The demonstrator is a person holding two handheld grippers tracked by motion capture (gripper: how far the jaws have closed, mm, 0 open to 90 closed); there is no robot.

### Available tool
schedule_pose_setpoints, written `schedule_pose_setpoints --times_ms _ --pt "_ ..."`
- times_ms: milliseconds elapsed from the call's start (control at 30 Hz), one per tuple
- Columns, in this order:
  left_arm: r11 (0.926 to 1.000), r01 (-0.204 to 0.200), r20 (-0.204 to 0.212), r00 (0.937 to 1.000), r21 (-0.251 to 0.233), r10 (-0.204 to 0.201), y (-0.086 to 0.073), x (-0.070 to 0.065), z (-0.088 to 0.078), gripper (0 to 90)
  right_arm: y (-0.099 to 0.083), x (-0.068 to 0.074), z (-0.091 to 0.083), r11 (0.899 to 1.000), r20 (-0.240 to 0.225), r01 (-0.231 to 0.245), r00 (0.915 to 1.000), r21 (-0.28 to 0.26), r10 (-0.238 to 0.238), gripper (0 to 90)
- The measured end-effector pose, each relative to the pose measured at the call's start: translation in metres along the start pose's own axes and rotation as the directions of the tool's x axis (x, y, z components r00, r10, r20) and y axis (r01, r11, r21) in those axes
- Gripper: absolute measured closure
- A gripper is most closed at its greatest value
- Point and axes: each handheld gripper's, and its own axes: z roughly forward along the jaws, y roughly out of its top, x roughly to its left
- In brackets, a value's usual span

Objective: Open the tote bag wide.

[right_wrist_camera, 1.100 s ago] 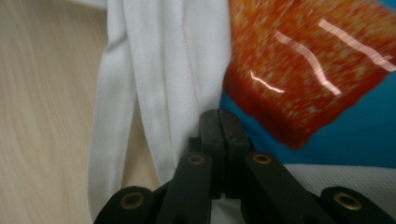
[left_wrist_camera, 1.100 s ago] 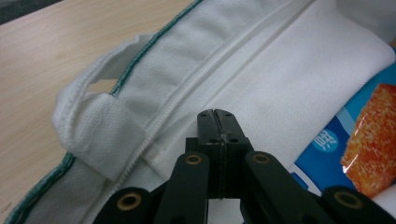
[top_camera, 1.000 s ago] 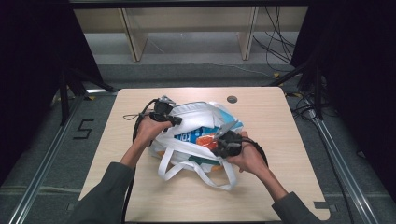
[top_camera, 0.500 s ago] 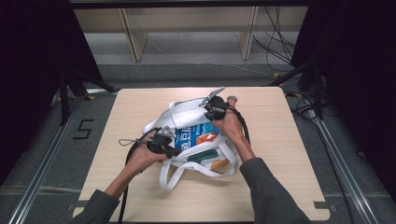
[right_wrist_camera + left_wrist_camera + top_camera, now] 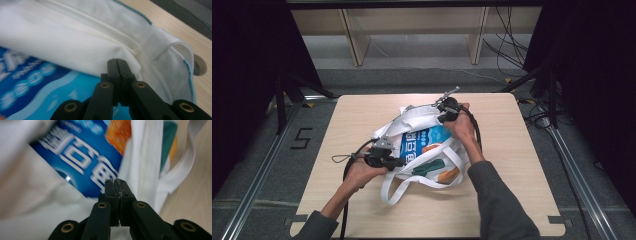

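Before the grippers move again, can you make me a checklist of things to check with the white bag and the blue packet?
1. Left gripper jaws together at the bag's near edge: ok; whether cloth is pinched, cannot tell.
2. Right gripper jaws together at the bag's far edge: ok; pinched cloth, cannot tell.
3. White bag lies fully on the table, away from the edges: ok.
4. Blue packet sits in the bag's mouth, partly showing: ok.
5. Loose handle loop lies flat on the table, not caught on either gripper: ok.
6. Left gripper's cable trails free on the table beside the bag: ok.
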Motion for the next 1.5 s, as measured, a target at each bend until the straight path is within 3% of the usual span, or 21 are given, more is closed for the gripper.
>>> schedule_pose_setpoints --times_ms 33,100,133,167,200,233,400,500,533,633,733,800,867,967,1033,1133,1167,1200,1300,1333,1500 --pt "0.9997 0.015 -0.011 0.9998 -0.019 -0.015 0.006 0.003 -0.003 87.1 -0.004 0.003 -0.007 0.999 -0.022 -0.006 0.9997 -0.051 0.004 90.0" --pt "0.999 0.007 -0.026 0.9996 -0.043 -0.008 0.02 0.011 -0.006 86.5 -0.012 0.011 -0.027 0.998 -0.052 0.039 0.9978 -0.051 -0.042 90.0" --pt "0.9976 0.066 -0.061 0.9959 -0.024 -0.067 0.03 0.019 -0.009 86.5 -0.017 0.015 -0.031 0.998 -0.059 0.045 0.9971 -0.045 -0.048 90.0" --pt "0.9976 0.066 -0.061 0.9959 -0.024 -0.067 0.03 0.019 -0.009 86.7 -0.017 0.015 -0.031 0.998 -0.059 0.045 0.9971 -0.045 -0.048 90.0" --pt "0.9991 0.021 -0.072 0.9971 -0.037 -0.024 0.036 0.029 -0.007 86.7 -0.03 0.022 -0.044 0.996 -0.086 0.093 0.9918 -0.013 -0.094 90.0" --pt "0.9985 0.04 -0.089 0.9951 -0.036 -0.043 0.039 0.035 -0.005 86.7 -0.038 0.025 -0.048 0.994 -0.095 0.112 0.9892 -0.004 -0.112 90.0" --pt "0.9925 0.113 -0.177 0.9788 0.046 -0.103 0.036 0.069 0.005 88.9 -0.079 0.028 -0.064 0.98 -0.136 0.188 0.9745 0.058 -0.179 90.0" --pt "0.9803 0.182 -0.198 0.9665 0.078 -0.163 0.017 0.087 0.012 89.3 -0.107 0.027 -0.071 0.983 -0.17 0.173 0.9723 0.06 -0.161 90.0" --pt "0.9726 0.23 -0.172 0.9602 0.037 -0.22 0.011 0.091 0.014 89.4 -0.118 0.025 -0.07 0.989 -0.185 0.143 0.9734 0.033 -0.135 90.0" --pt "0.9695 0.244 -0.159 0.9584 0.025 -0.237 0.007 0.091 0.013 89.5 -0.135 0.027 -0.056 0.997 -0.191 0.083 0.9783 0.005 -0.081 90.0" --pt "0.9794 0.199 -0.191 0.9632 0.036 -0.189 0.013 0.085 0.009 89.3 -0.131 0.027 -0.058 0.996 -0.179 0.085 0.9804 0.008 -0.083 90.0" --pt "0.9826 0.185 -0.181 0.9663 -0.006 -0.184 0.018 0.079 0.002 88.1 -0.12 0.029 -0.071 0.997 -0.162 0.078 0.9837 -0.008 -0.079 90.0" --pt "0.9896 0.141 -0.183 0.9725 -0.028 -0.144 0.025 0.073 -0.007 86.8 -0.108 0.024 -0.081 0.989 -0.151 0.08 0.9836 -0.122 -0.098 90.0" --pt "0.9907 0.118 -0.21 0.9692 -0.068 -0.13 0.035 0.074 -0.016 86.0 -0.084 0.011 -0.086 0.972 -0.063 0.097 0.9916 -0.212 -0.113 90.0" --pt "0.9887 0.124 -0.25 0.9579 -0.085 -0.141 0.037 0.081 -0.018 86.0 -0.072 -0.001 -0.081 0.969 -0.016 0.078 0.9964 -0.236 -0.084 90.0" --pt "0.9814 0.192 -0.281 0.9413 -0.014 -0.188 0.02 0.105 -0.009 87.1 -0.067 -0.024 -0.051 0.99 0.052 0.031 0.9984 -0.137 -0.024 90.0" --pt "0.9814 0.192 -0.281 0.9413 -0.014 -0.188 0.02 0.105 -0.009 89.1 -0.067 -0.024 -0.051 0.99 0.052 0.031 0.9984 -0.137 -0.024 90.0" --pt "0.9772 0.212 -0.276 0.9384 -0.014 -0.207 0.012 0.109 -0.004 89.1 -0.076 -0.036 -0.025 0.998 0.076 0.01 0.9971 -0.057 -0.006 90.0" --pt "0.9681 0.25 -0.258 0.9342 -0.017 -0.246 -0.007 0.117 0.007 89.4 -0.093 -0.041 0.009 0.995 0.014 -0.097 0.9952 -0.005 0.097 90.0" --pt "0.9665 0.256 -0.247 0.9354 -0.02 -0.253 -0.009 0.118 0.008 89.4 -0.097 -0.042 0.017 0.996 0.006 -0.086 0.9963 0.014 0.086 90.0" --pt "0.9757 0.219 -0.274 0.9382 -0.006 -0.212 -0.002 0.108 -0.001 88.3 -0.091 -0.035 0.002 0.999 0.064 -0.047 0.9969 0.018 0.046 90.0"
